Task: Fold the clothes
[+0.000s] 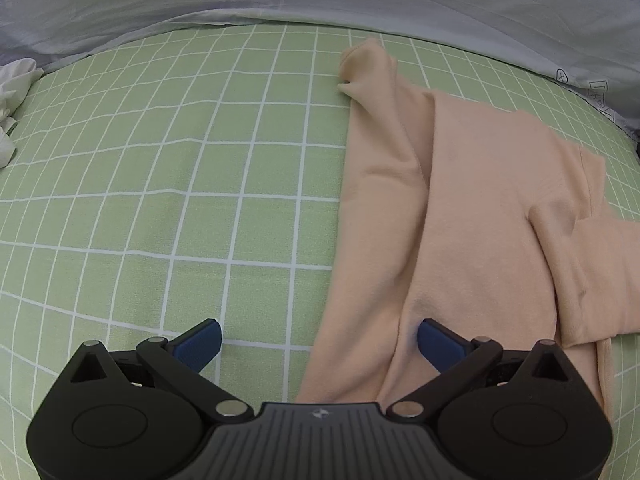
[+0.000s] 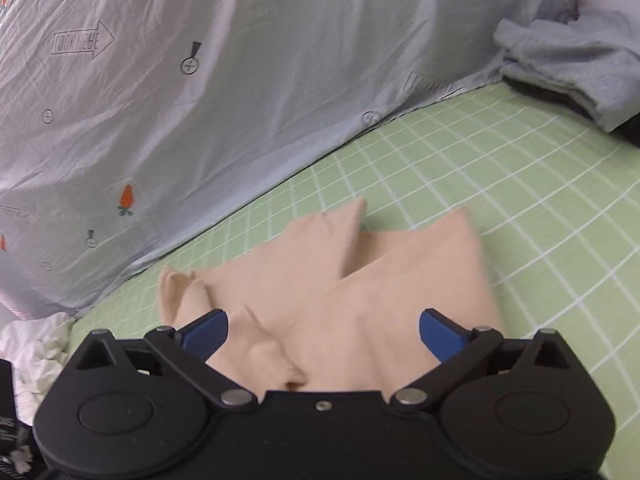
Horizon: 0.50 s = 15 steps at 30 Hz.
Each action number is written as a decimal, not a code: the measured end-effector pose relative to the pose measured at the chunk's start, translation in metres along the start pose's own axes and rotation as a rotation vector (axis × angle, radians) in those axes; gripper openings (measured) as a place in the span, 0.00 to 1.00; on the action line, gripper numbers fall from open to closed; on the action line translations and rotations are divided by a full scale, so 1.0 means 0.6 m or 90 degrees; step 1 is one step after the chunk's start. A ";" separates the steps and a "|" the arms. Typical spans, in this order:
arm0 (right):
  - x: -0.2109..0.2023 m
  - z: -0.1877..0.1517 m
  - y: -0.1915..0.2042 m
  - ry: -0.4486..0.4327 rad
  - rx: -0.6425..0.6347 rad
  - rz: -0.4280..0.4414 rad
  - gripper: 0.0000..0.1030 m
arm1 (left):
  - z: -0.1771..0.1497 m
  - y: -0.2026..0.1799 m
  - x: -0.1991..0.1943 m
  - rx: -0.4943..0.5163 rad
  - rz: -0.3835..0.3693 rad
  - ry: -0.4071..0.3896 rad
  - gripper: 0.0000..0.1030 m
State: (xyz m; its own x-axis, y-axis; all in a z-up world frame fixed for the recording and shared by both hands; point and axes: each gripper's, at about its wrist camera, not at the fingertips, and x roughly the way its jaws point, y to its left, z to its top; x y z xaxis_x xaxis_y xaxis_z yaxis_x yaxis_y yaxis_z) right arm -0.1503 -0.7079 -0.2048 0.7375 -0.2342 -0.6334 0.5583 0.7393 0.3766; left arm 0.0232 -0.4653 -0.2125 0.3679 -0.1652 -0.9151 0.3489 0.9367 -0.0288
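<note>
Both sets of tongs hang released over a half-folded peach top on a bed: the left tongs (image 1: pixel 319 343) spread wide just above the near hem of the peach long-sleeved top (image 1: pixel 460 208), one blue pad over the green checked bedsheet (image 1: pixel 160 200) and the other over the cloth, nothing pinched between them. The right tongs (image 2: pixel 324 334) also stand fully apart, empty, above the same top (image 2: pixel 360 280), whose sleeves lie crossed over the body in loose, uneven layers. With neither grip on the fabric, the soft knit may well slide or spring open; a careless low pass of either tool could drag a sleeve off the stack, and a pinch that catches only the upper layer would likely peel the fold apart. Farther off, the collar end (image 1: pixel 362 64) points toward a rumpled grey printed duvet (image 2: pixel 240 80) along the bed's far edge, close enough to snag, with a grey garment (image 2: pixel 576 64) heaped at the far right.
</note>
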 end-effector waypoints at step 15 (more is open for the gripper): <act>0.023 -0.027 -0.101 0.035 -0.076 -0.268 1.00 | 0.027 -0.141 -0.018 0.117 -0.157 -0.030 0.41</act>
State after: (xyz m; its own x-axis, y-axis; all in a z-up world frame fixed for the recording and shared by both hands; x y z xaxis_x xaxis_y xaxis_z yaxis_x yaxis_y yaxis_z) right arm -0.1803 -0.7458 -0.2473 0.4322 -0.4994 -0.7509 0.7560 0.6545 -0.0002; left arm 0.0036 -0.5477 -0.1935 0.2913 -0.3984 -0.8697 0.5810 0.7960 -0.1700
